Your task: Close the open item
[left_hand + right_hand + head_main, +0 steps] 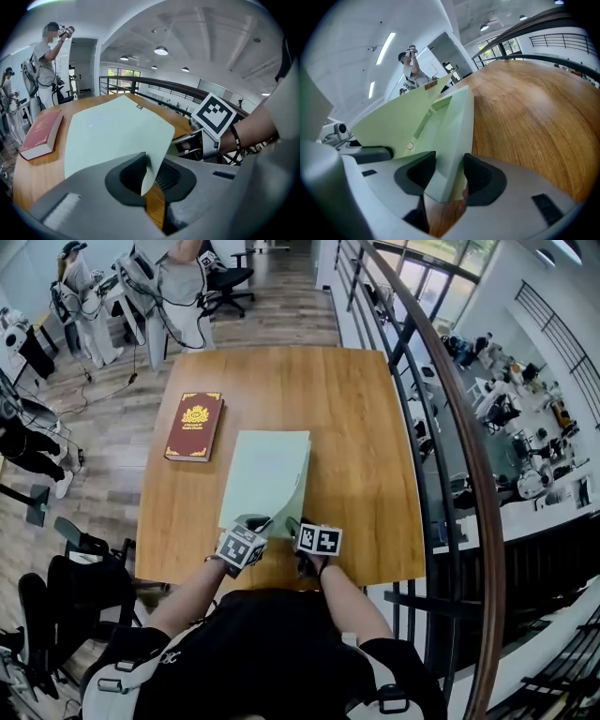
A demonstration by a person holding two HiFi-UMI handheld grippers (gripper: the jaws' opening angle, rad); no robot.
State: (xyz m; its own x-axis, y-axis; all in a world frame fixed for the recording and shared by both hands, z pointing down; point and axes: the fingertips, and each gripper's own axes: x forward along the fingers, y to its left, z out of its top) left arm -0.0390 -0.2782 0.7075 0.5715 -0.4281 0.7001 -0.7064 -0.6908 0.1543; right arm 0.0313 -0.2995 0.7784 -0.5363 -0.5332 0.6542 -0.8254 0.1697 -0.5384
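Lying left on the light wooden table (366, 427), the dark red hardback book (195, 426) is already shut. By the near edge at mid-table, the left gripper (258, 521) has its jaws slightly apart around a corner of the pale green card folder's (267, 474) raised cover, not pinching it. Just right of it, the right gripper (292, 524) straddles the folder's near right corner, jaws apart. Best, I judge, to lay the cover down evenly, then press along its free edge. Smooth wood lies beyond; a dark metal railing (450, 427) at the right overlooks a lower floor.
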